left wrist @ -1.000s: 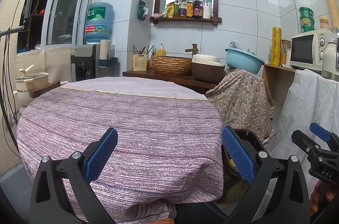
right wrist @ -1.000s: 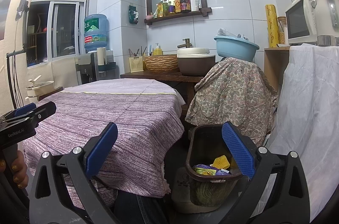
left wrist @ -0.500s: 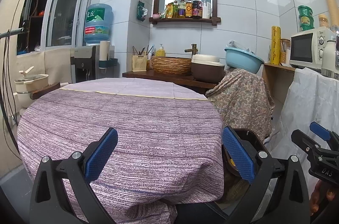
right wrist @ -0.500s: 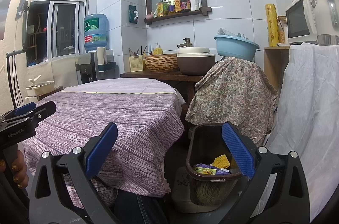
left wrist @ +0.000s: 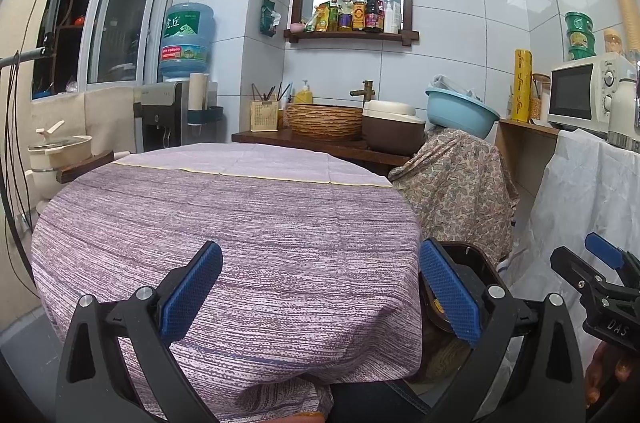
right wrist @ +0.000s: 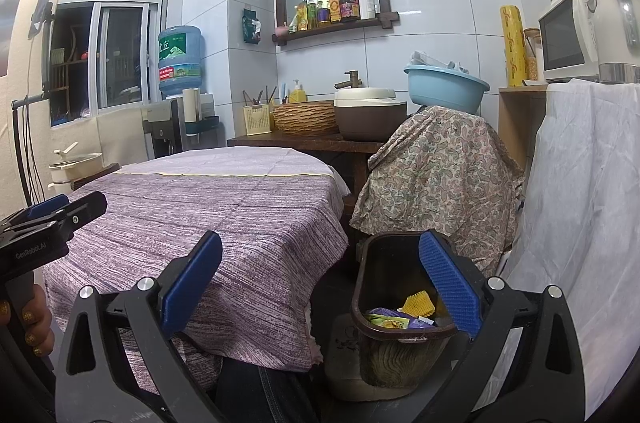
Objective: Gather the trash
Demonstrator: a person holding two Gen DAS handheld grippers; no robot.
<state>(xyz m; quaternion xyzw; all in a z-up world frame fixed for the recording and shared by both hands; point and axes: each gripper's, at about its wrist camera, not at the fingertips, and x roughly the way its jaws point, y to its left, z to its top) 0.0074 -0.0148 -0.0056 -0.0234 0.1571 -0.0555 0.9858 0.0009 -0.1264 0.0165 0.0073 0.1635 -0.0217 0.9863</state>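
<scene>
Nearest the cameras, the left gripper (left wrist: 320, 287) hangs over the near edge of the table (left wrist: 224, 215) with its blue pads spread wide and nothing between them; the right gripper (right wrist: 320, 287) is likewise spread and holds nothing, its right pad lying in front of the trash bin (right wrist: 384, 303) and hiding part of the bin's far rim. In the left wrist view that bin shows only as a dark sliver behind the pad, so its contents cannot be made out there. In the right wrist view the bin stands on the floor just beside the table's right side, a dark brown oblong tub with a woven lower part, and the trash (right wrist: 400, 315) inside it is a small heap: a yellow ridged piece on top, with purple and green wrappers below whose print is too small to read. The table wears a purple striped cloth. Beyond the bin a paisley cloth (right wrist: 436, 179) drapes something unseen, with a blue basin (right wrist: 444, 87) on top.
</scene>
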